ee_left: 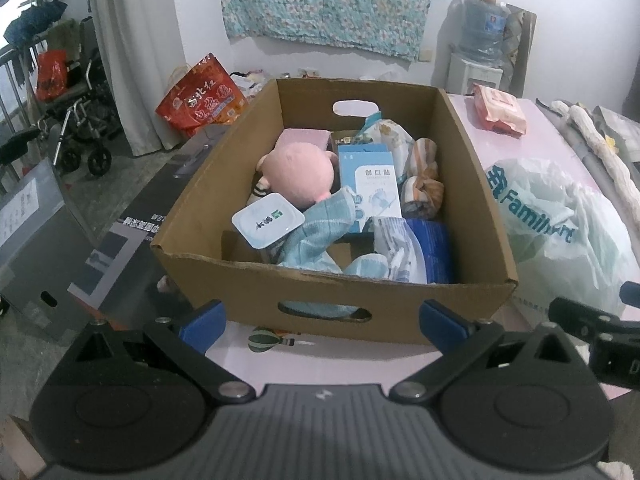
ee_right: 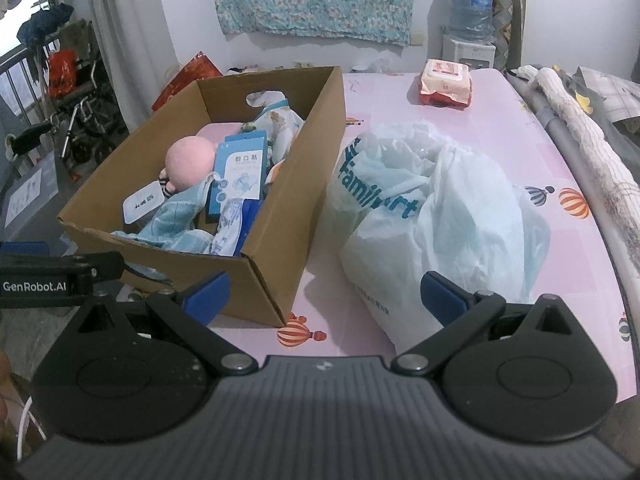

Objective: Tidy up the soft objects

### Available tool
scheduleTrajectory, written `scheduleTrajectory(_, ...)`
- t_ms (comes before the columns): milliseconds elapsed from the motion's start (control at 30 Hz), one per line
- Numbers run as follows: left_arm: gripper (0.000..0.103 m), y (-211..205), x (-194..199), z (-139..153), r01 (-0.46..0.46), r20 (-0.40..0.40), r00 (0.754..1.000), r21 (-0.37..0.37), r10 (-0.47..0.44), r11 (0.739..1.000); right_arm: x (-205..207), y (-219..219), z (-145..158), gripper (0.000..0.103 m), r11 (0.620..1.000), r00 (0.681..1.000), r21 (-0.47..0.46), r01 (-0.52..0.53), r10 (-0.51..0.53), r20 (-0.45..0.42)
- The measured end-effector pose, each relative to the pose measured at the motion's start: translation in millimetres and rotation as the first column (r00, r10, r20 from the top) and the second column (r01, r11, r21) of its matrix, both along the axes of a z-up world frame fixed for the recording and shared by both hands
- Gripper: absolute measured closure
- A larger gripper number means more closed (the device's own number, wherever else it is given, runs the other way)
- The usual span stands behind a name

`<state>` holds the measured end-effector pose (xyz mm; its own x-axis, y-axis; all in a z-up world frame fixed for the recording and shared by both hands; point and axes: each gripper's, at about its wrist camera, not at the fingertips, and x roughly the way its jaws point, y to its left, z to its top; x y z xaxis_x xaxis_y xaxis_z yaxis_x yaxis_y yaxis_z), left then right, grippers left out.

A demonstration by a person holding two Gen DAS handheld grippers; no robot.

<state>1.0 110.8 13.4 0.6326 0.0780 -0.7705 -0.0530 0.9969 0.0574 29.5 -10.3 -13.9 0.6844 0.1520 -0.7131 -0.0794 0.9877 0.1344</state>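
Observation:
A brown cardboard box (ee_left: 472, 200) (ee_right: 316, 152) stands on the pink table (ee_right: 500, 128). Inside lie a pink plush doll (ee_left: 298, 170) (ee_right: 188, 160), a light blue cloth (ee_left: 320, 232) (ee_right: 176, 224), a blue-white carton (ee_left: 370, 184) (ee_right: 240, 176), a white sealed cup (ee_left: 266, 220), a striped roll (ee_left: 424, 180) and other packets. My left gripper (ee_left: 322, 326) hangs open just before the box's near wall, holding nothing. My right gripper (ee_right: 324, 298) is open too, between the box corner and a white plastic bag (ee_right: 444, 216) (ee_left: 560, 224).
A pink wipes pack (ee_right: 444, 84) (ee_left: 500, 110) lies at the table's far side. A rolled cream cloth (ee_right: 588, 144) runs along the right edge. Left of the table, on the floor, stand a red bag (ee_left: 200, 100), a wheelchair (ee_left: 76, 132) and dark cartons (ee_left: 120, 240).

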Motion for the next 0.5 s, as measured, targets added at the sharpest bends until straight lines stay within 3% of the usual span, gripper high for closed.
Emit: scheduleTrajectory(500,0.0,2.7,-0.5,-3.7,-0.001,-0.022,1.0,-0.005,0.001,1.0,0.1,5.7,-3.9,0.001,1.0,0.999,-0.014,-0.028,0.028,-0.03)
